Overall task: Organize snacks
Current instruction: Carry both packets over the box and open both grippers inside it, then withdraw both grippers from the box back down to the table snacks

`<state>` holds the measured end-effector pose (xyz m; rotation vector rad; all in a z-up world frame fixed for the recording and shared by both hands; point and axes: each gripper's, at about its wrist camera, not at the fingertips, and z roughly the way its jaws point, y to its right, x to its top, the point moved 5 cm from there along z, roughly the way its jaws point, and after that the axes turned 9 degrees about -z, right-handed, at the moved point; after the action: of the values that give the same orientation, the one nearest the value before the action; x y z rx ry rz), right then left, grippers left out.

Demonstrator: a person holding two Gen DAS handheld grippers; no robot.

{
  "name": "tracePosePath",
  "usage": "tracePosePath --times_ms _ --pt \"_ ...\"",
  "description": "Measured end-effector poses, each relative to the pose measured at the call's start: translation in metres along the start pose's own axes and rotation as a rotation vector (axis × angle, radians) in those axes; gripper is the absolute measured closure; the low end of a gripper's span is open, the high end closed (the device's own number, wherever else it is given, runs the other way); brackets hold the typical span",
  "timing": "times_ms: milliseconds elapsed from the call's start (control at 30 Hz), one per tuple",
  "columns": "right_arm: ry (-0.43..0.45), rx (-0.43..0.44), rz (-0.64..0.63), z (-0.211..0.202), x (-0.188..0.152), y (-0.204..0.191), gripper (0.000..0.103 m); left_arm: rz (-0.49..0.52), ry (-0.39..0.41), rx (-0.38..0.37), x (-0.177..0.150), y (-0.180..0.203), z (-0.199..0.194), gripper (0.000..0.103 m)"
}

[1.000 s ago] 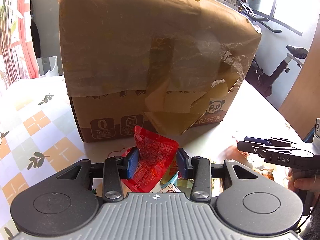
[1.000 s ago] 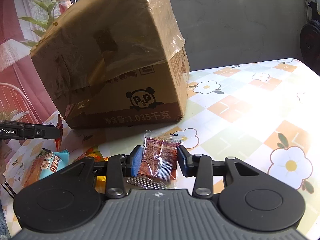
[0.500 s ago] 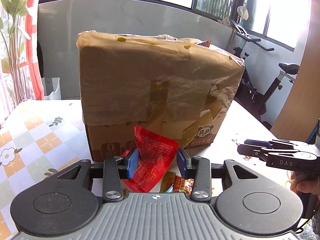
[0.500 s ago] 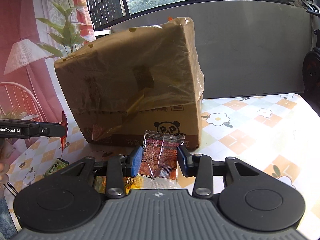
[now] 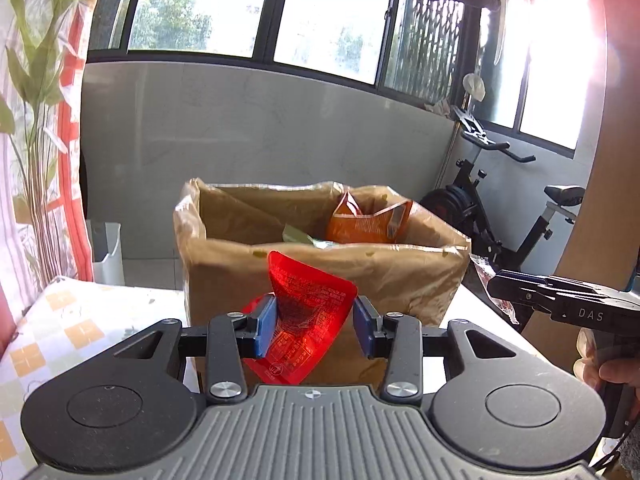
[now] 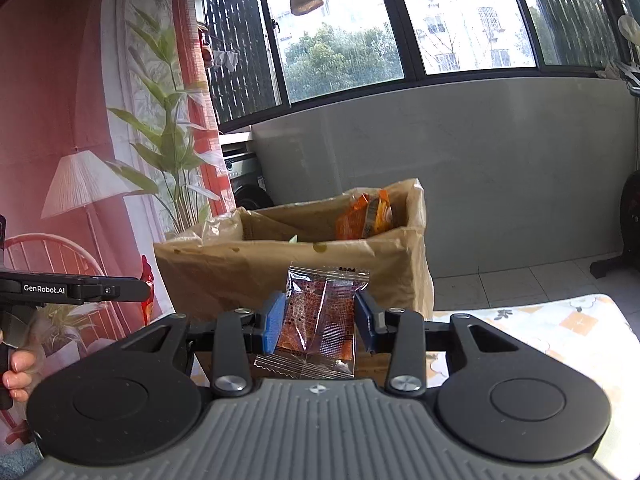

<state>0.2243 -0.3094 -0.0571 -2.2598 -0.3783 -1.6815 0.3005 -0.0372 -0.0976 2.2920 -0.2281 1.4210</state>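
My left gripper [image 5: 316,326] is shut on a red snack packet [image 5: 306,312], held up level with the rim of an open cardboard box [image 5: 320,276]. An orange snack bag [image 5: 366,224] and other wrappers lie inside the box. My right gripper [image 6: 320,322] is shut on a clear-wrapped brown snack packet [image 6: 322,312], in front of the same box [image 6: 240,272] with the orange bag [image 6: 368,216] sticking up inside. Each gripper shows in the other's view: the right gripper [image 5: 496,284] at the right edge, the left gripper [image 6: 144,288] at the left edge.
The box stands on a table with a flower-patterned cloth [image 6: 560,332], also seen at the left [image 5: 60,328]. An exercise bike [image 5: 520,208] stands behind on the right. A plant [image 6: 172,152], a curtain and windows lie beyond. A person's hand [image 6: 18,376] grips the left tool.
Both grippers rose with their packets and tilted up. The box's closed side filled the views before; now its open top and the snacks inside show.
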Motion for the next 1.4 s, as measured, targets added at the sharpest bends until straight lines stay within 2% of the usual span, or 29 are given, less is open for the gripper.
tracePosePath --times_ms 167,233,333,533,633,667,700,767,1067,1167,1300,1400 --pt "0.063 0.019 -0.049 0.023 0.048 -0.005 0.062 0.039 0.115 -0.008 0.044 0.01 0.0 0.059" --pt "0.069 0.021 -0.048 0.036 0.06 -0.002 0.062 0.046 0.136 -0.008 0.059 0.011 0.009 0.059" --pt "0.038 -0.004 -0.055 0.064 0.07 0.004 0.062 0.031 0.13 0.016 0.07 0.006 0.032 0.059" --pt "-0.04 -0.051 -0.039 0.098 0.064 0.015 0.062 -0.012 0.087 0.067 0.074 -0.007 0.073 0.059" --pt "-0.064 -0.072 -0.041 0.109 0.06 0.017 0.057 -0.007 0.076 0.086 0.071 -0.006 0.081 0.057" --pt "-0.072 -0.088 -0.044 0.111 0.059 0.018 0.05 -0.001 0.07 0.093 0.07 -0.006 0.083 0.052" --pt "-0.069 -0.097 -0.043 0.111 0.058 0.019 0.042 0.005 0.062 0.099 0.069 -0.009 0.083 0.048" --pt "-0.047 -0.096 -0.031 0.106 0.057 0.02 0.039 0.006 0.063 0.097 0.067 -0.011 0.081 0.039" --pt "-0.051 -0.058 -0.006 0.084 0.045 0.007 0.039 -0.025 0.032 0.105 0.055 -0.027 0.056 0.031" --pt "-0.062 -0.053 0.004 0.074 0.037 -0.001 0.039 -0.016 0.018 0.116 0.049 -0.028 0.045 0.03" --pt "-0.072 -0.059 0.03 0.059 0.026 -0.007 0.03 -0.025 0.012 0.115 0.04 -0.03 0.029 0.029" --pt "-0.074 -0.069 0.034 0.048 0.019 -0.013 0.026 -0.039 0.016 0.117 0.033 -0.03 0.017 0.023"
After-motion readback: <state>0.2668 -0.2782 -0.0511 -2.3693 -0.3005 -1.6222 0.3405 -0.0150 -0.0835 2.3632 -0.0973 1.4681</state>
